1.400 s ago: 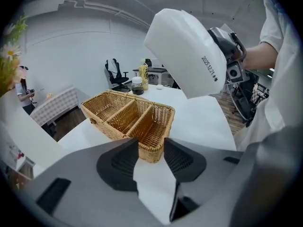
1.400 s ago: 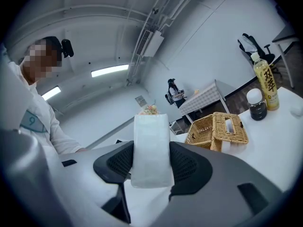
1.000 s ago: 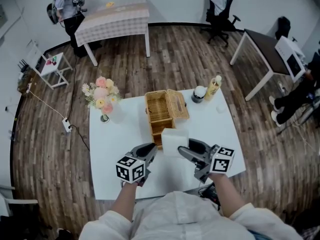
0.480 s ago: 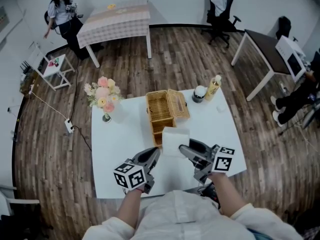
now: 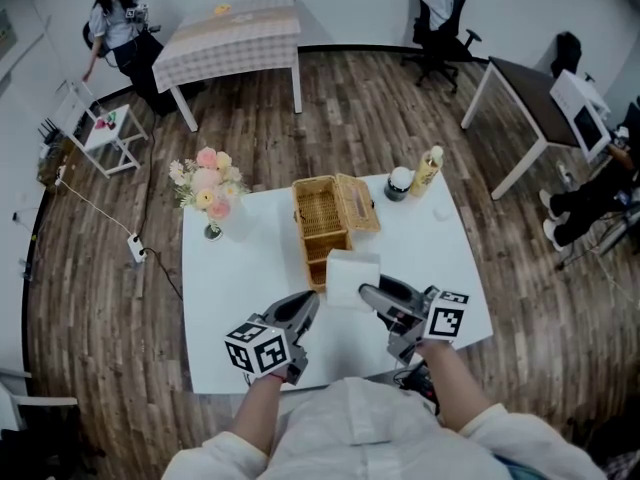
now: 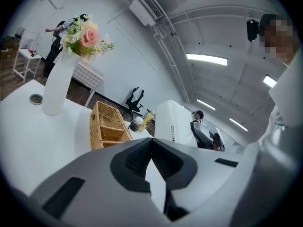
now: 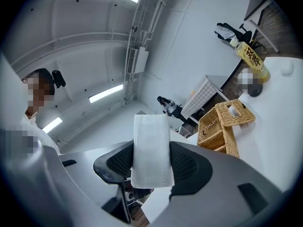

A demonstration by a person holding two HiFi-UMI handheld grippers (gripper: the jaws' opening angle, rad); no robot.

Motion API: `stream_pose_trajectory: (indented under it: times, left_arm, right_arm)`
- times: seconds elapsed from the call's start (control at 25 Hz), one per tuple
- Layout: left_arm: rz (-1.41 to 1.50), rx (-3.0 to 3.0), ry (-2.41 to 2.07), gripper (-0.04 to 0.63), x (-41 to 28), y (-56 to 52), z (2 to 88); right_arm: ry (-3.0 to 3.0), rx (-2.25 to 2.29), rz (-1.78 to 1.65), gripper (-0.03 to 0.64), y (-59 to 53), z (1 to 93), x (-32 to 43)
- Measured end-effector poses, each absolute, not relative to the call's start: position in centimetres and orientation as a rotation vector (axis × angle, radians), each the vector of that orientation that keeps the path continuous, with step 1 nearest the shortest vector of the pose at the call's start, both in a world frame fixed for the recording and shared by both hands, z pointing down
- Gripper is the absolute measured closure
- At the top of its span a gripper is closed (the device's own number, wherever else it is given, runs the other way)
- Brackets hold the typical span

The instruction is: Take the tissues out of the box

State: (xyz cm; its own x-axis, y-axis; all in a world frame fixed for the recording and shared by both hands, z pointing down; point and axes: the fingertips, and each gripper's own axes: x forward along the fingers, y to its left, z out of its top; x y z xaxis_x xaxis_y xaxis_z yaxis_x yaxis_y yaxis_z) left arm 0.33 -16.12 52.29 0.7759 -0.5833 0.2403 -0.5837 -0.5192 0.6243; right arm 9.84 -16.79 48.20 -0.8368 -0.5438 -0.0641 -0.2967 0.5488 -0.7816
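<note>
Right gripper [image 7: 152, 148] spread wide, clamping tissue pack [image 7: 151, 126], clear only in its own view. Left gripper [image 6: 151, 141] pinched fully closed. Head view puts wicker box [image 5: 322, 230] at pack's 12 o'clock.

Tissue pack [image 6: 182, 124]: small print runs up its 9 o'clock edge; we read roughly "2025.12", the rest is too small.
Bottle [image 7: 249, 56] label: dark characters, unreadable to us.

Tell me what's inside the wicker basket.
The wicker basket stands open, its lid swung to the right; the head view shows only bare woven floor inside. The tissue pack in the right gripper covers its near end, so that part cannot be checked.
</note>
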Motion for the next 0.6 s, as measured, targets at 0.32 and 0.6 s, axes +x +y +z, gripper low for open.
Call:
stream_pose_trajectory:
  times: [0.32, 0.6]
  left_arm:
    - [0.000, 2.240, -0.843, 0.594, 0.0, -16.0, 52.4]
    - [-0.011, 2.257, -0.865, 0.594, -0.8, -17.3, 51.8]
  right_arm:
    - [2.497, -0.682, -1.208, 0.371, -16.9, 48.2, 9.0]
    - [2.564, -0.641, -1.158, 0.371, -18.7, 47.3, 8.2]
